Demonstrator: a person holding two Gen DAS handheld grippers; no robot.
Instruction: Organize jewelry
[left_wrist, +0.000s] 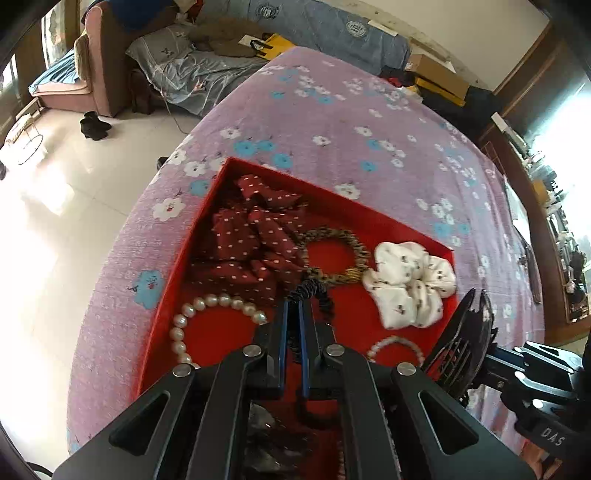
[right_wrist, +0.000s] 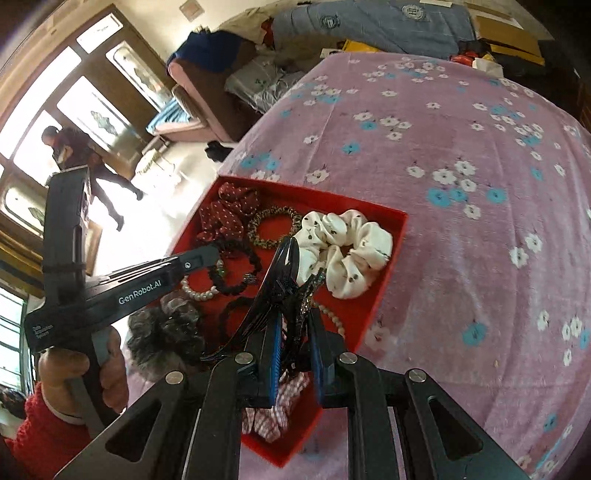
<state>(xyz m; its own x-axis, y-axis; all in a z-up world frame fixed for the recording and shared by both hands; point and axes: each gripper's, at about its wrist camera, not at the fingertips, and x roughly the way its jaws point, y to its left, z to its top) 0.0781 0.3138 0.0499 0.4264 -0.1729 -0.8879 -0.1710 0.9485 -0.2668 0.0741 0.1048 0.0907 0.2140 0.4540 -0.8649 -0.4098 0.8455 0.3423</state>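
Observation:
A red tray (left_wrist: 388, 218) (right_wrist: 388, 236) lies on the pink flowered bedspread. It holds a dark red dotted bow (left_wrist: 247, 236), a leopard hair tie (left_wrist: 343, 254), a white scrunchie (left_wrist: 410, 284) (right_wrist: 347, 247), pearl bracelets (left_wrist: 207, 306) and black hair ties. My left gripper (left_wrist: 293, 310) is shut on a black coiled hair tie (left_wrist: 314, 291) over the tray. My right gripper (right_wrist: 295, 325) is shut on a large black hair claw clip (right_wrist: 277, 291) (left_wrist: 461, 339) above the tray's right side.
A grey fuzzy scrunchie (right_wrist: 166, 332) and a checked fabric piece (right_wrist: 284, 402) lie in the near part of the tray. The bedspread (right_wrist: 461, 221) stretches to the right. The bed edge and white floor (left_wrist: 55, 221) are left.

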